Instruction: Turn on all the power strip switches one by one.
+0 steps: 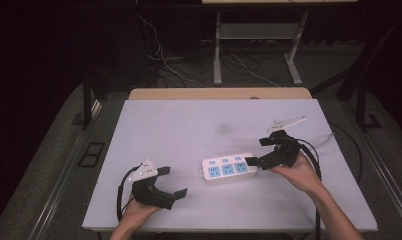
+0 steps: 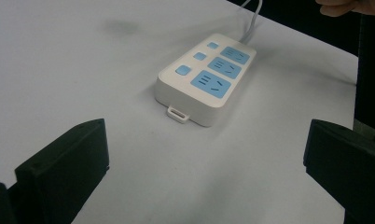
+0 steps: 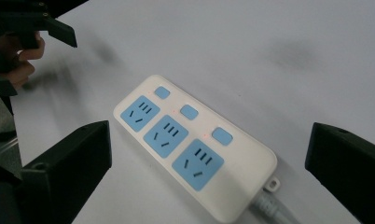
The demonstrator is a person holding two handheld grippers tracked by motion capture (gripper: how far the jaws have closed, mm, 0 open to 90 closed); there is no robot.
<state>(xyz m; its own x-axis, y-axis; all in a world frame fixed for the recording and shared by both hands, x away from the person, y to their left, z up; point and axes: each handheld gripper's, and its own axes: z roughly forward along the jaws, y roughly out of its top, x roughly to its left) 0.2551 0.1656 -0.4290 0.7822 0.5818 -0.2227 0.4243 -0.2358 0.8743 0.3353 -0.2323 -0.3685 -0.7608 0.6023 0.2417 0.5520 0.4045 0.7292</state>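
The left gripper (image 1: 172, 181) has its jaws spread wide; the right gripper (image 1: 258, 151), far from it, is spread too.

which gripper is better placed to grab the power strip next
Right, probably. The right gripper is open and sits at the cord end of the power strip. The left gripper, also open, is farther off, near the table's front edge.
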